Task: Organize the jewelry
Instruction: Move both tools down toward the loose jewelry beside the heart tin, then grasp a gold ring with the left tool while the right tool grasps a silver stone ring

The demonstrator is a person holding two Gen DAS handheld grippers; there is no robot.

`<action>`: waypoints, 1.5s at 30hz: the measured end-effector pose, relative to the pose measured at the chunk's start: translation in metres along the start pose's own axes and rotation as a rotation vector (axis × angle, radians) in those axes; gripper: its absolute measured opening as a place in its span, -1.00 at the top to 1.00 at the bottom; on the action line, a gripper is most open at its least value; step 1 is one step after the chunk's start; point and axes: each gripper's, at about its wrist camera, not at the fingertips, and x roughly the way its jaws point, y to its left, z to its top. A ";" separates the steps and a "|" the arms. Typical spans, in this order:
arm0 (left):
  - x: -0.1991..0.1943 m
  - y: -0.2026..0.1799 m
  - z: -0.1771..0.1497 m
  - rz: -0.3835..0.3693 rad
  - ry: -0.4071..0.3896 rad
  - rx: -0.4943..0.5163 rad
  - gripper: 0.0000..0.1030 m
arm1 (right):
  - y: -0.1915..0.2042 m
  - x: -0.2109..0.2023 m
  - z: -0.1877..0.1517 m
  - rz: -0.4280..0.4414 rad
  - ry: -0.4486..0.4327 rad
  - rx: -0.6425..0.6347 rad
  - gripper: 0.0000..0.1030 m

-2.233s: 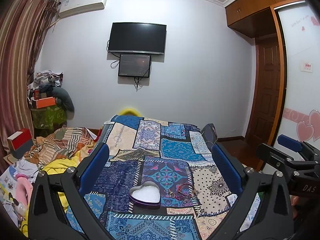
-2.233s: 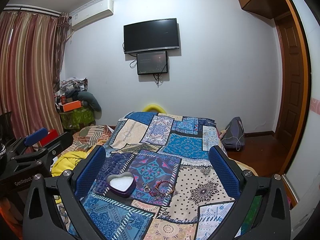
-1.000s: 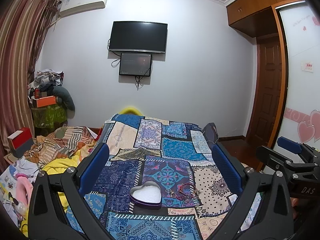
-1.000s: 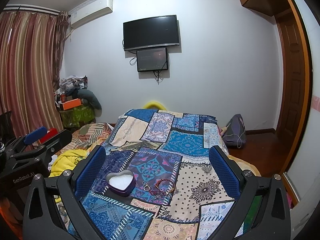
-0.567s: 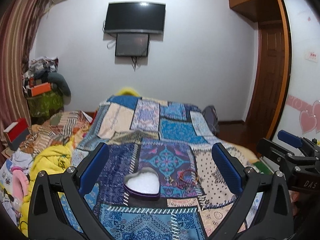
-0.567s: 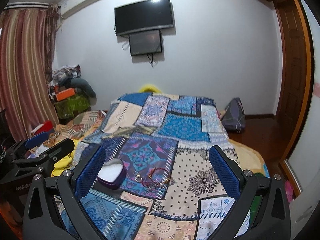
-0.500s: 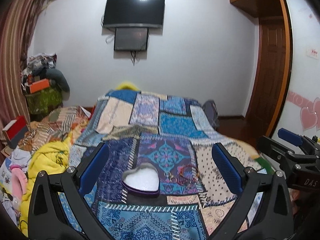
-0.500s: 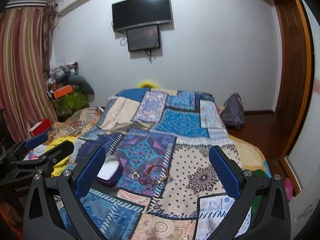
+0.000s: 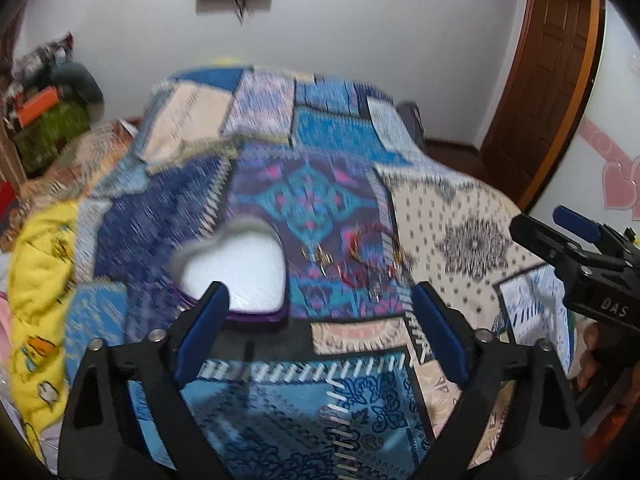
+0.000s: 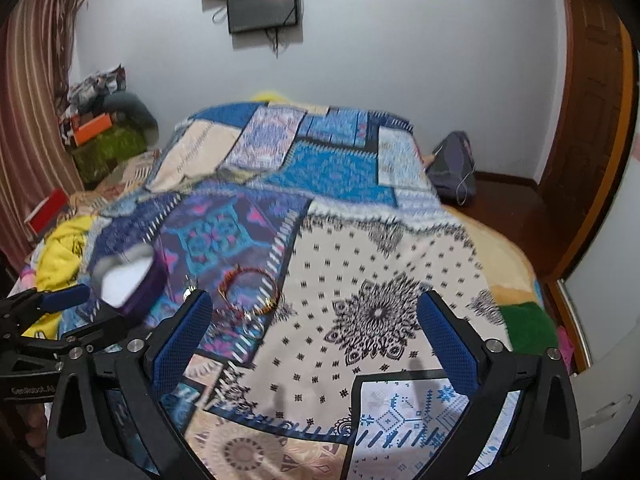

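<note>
Both tongs dropped toward bed [image 9: 460,208], bracelets [image 10: 250,286].

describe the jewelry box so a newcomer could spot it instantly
Start at the patchwork quilt covering the bed. Near its front left stands the heart-shaped box, open, white inside, purple-walled. A tangle of bracelets and rings lies loose just right of it; the box is the only heart-shaped container there.

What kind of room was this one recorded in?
Most likely a bedroom in a home: a bed under a patchwork bedspread fills the view, a screen hangs on the far wall, and striped curtains cover the left side.
</note>
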 end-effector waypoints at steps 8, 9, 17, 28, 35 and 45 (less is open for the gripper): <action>0.045 0.000 -0.012 -0.084 0.145 -0.046 0.04 | -0.005 0.037 -0.010 0.133 0.108 0.006 -0.31; 0.050 -0.001 -0.013 -0.093 0.159 -0.046 0.17 | -0.005 0.042 -0.010 0.155 0.123 0.007 -0.22; 0.073 0.005 -0.009 -0.088 0.179 -0.069 0.30 | 0.005 0.068 -0.016 0.266 0.210 -0.029 0.06; 0.096 0.006 0.006 -0.054 0.173 -0.023 0.37 | 0.014 0.090 -0.022 0.298 0.266 -0.082 0.30; 0.106 0.001 0.009 -0.044 0.179 0.036 0.40 | 0.015 0.098 -0.021 0.295 0.261 -0.097 0.55; 0.113 -0.010 0.009 0.009 0.163 0.112 0.68 | 0.018 0.097 -0.020 0.295 0.252 -0.088 0.66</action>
